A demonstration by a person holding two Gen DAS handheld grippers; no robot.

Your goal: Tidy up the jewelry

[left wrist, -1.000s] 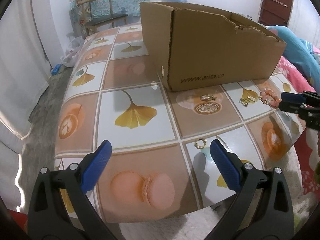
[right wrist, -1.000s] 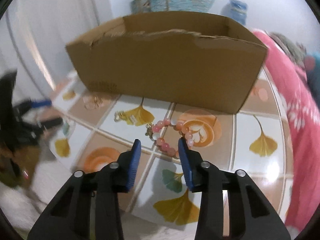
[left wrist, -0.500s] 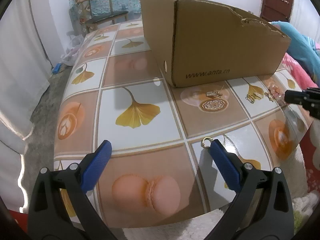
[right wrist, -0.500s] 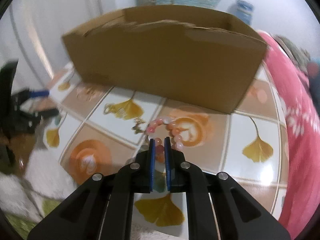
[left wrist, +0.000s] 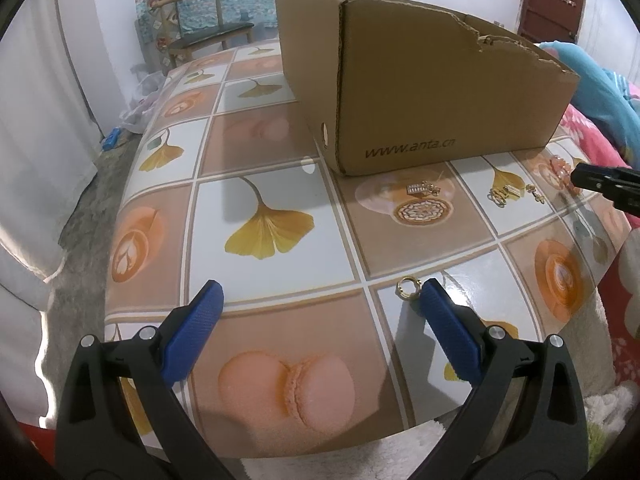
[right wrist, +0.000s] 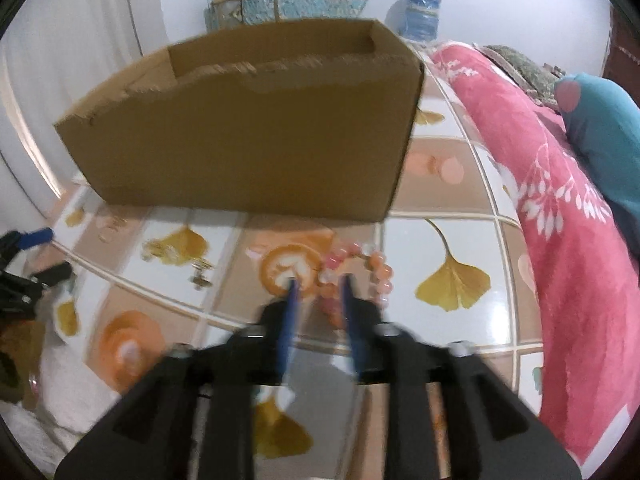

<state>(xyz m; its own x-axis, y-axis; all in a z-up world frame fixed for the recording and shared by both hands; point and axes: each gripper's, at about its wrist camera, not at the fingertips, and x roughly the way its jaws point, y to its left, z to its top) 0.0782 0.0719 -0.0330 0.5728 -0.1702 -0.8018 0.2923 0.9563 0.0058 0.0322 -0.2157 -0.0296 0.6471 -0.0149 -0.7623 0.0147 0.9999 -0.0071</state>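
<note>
Tiled-print table [left wrist: 280, 152] carries cardboard box [left wrist: 432, 92]; chair [left wrist: 200, 28] beyond. Left gripper [left wrist: 318, 300] jaws apart, empty, gold ring [left wrist: 407, 287] near table's front edge. Right view: right gripper [right wrist: 318, 292] jaws opening, straddling pink bead bracelet [right wrist: 360, 270]; red blanket [right wrist: 540, 200] alongside.

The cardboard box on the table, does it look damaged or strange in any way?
Yes. The cardboard box has a torn, ragged top edge on its long side, cut lower toward one end, so the wall is uneven. It stands upright on the table, and the printed side is otherwise intact.
</note>
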